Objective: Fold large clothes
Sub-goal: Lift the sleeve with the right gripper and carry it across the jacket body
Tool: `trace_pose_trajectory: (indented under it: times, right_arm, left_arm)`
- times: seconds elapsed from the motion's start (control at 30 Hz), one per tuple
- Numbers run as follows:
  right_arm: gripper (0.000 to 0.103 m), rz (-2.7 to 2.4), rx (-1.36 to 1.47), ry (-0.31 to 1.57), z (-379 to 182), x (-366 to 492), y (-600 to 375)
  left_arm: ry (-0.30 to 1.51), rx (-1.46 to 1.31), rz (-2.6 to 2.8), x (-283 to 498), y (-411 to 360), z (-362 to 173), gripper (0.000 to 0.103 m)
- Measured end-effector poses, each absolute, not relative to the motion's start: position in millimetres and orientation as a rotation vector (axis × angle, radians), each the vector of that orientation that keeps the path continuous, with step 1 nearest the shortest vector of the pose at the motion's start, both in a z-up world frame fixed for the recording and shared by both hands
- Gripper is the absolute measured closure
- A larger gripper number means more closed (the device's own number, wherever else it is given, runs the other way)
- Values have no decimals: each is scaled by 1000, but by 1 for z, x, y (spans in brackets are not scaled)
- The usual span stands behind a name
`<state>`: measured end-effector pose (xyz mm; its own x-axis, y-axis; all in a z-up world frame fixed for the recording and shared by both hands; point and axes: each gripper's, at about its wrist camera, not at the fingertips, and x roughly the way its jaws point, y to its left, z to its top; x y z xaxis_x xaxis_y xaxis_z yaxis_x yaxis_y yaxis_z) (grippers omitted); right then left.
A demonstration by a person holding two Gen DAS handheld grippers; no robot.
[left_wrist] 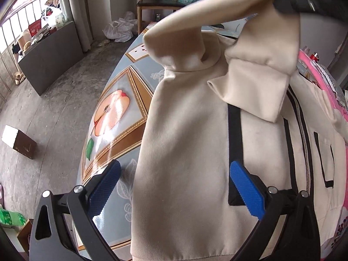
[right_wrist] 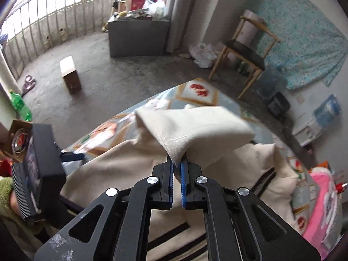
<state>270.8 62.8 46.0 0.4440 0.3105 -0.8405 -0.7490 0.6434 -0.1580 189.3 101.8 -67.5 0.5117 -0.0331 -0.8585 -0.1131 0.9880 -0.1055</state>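
At the far left the table (left_wrist: pixel 121 117), under a glossy fruit-print cover, runs bare along its edge, and the cream jacket (left_wrist: pixel 191 143) lies spread over the rest of it, black stripes and zip facing up. The left gripper (left_wrist: pixel 174 187) hangs just over the jacket's left side, released, its blue pads spread wide with cloth between them but not pinched. Further right, the sleeve (left_wrist: pixel 217 17) rises off the body in an arch, the cuff end drooping in a soft roll. The right gripper (right_wrist: pixel 178 171) is clenched on that sleeve, a fold of the knit caught between its pads. The fabric looks like thick fleece: limp, light enough for one pinch to lift, yet bulky, so it sags and bunches rather than holding a line. It seems grippy rather than slick, and not fragile. Good holds would be the seams, cuff and hem, where layers are doubled; a pinch in open cloth would likely just tent it. The zip may stiffen any fold across the front.
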Motion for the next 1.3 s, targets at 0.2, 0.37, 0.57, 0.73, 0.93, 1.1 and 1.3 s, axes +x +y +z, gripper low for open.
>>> trace_pose_trajectory:
  times: [0.2,0.37,0.57,0.73,0.93,1.1,1.3]
  right_arm:
    - [51,798,-207,954,24,260,20]
    - [39,703,50,948,14,254,-42]
    - [39,587,-101,1095,-38,263,-17]
    - [39,546,289,1198,-53,290,-49]
    - [41,510,545,1271,-76,302,-67]
    - [56,426,565,1243,-74,313,-69]
    - [93,413,429,1218,-71,312,-48]
  left_arm:
    - [1037,-113,52,193,108,-73,5]
    - [1029,-116,45,194,113,-76,4]
    - [1067,-117,34,197,118,-73,5]
    - [1040,-234,47,186,156,-33,5]
    - [993,-141,52,216,169,9,5]
    - [1047,-154,6,263,151,-19,5]
    - [1050,-40,69,304,128,-49,5]
